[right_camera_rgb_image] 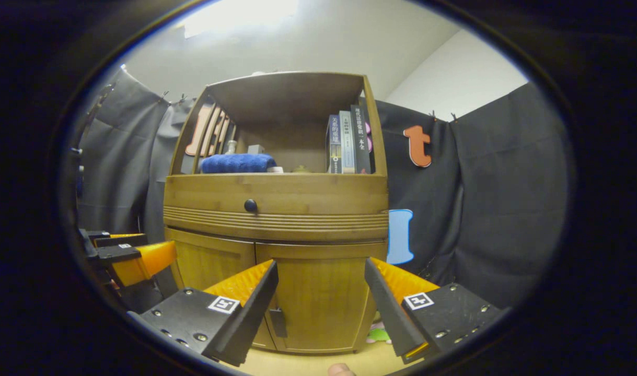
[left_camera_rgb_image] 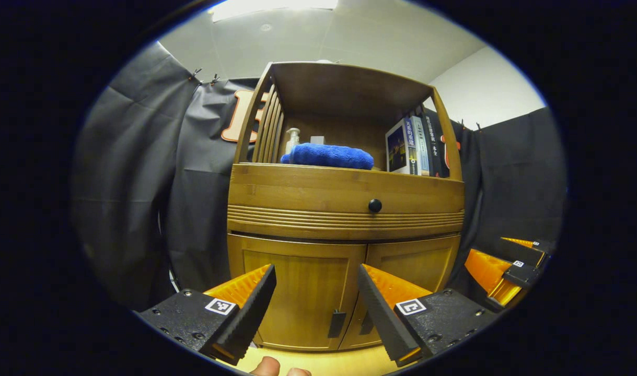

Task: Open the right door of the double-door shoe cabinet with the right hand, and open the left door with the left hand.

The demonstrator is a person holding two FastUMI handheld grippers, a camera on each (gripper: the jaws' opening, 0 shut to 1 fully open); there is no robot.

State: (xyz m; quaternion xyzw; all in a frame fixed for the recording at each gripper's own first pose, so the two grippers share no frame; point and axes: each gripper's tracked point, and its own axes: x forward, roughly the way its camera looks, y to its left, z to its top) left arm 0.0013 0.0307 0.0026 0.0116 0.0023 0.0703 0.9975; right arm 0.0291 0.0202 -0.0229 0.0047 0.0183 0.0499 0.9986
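Grippers (left_camera_rgb_image: 316, 271) (right_camera_rgb_image: 321, 266) open, doors (left_camera_rgb_image: 302, 297) closed, book spines (left_camera_rgb_image: 417, 146) unreadable

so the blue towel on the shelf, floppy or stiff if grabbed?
Likely floppy: the blue towel looks like plush cloth in a soft roll, so it would probably sag and unroll. Probably light, unlikely to slip. It sits on the cabinet shelf.

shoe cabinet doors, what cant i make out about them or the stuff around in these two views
- Inside the shoe cabinet: hidden in both views by the closed left door and right door.
- Right door's handle: partly covered by the left gripper finger in the left gripper view.
- Item behind the blue towel: blocked by the towel.
- Book titles: too small.
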